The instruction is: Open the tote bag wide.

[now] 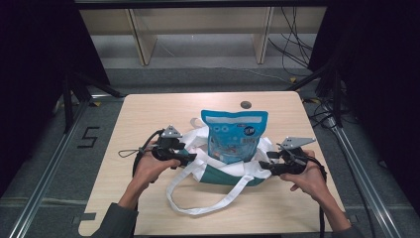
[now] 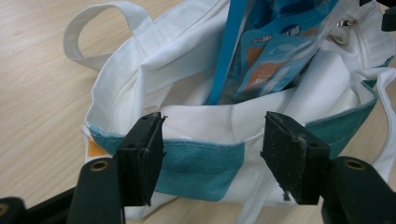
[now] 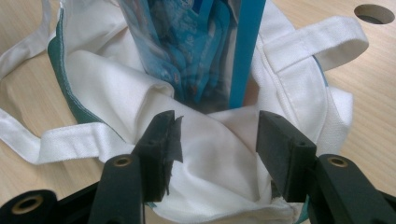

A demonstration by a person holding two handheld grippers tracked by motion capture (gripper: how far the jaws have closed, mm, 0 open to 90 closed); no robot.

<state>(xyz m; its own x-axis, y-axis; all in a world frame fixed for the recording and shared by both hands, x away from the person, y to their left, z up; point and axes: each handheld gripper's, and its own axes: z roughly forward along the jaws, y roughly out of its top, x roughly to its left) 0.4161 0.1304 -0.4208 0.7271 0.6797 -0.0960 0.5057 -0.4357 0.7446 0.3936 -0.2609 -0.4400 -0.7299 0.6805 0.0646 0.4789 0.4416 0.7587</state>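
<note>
Currently the blue pouch (image 1: pixel 235 136) is seen standing upright in the white tote bag (image 1: pixel 218 166) at mid-table, flanked by the left gripper (image 1: pixel 186 158) and right gripper (image 1: pixel 264 166) (both with jaws spread, nothing pinched), each equally near the bag's rim.

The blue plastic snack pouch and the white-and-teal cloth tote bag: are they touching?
Touching. The left gripper view shows the blue plastic snack pouch standing inside the white-and-teal cloth tote bag, its lower part pressed against the fabric.

Blue pouch (image 1: pixel 235 135) bottom hidden inside tote bag (image 1: pixel 223 171), its print too small to read
</note>
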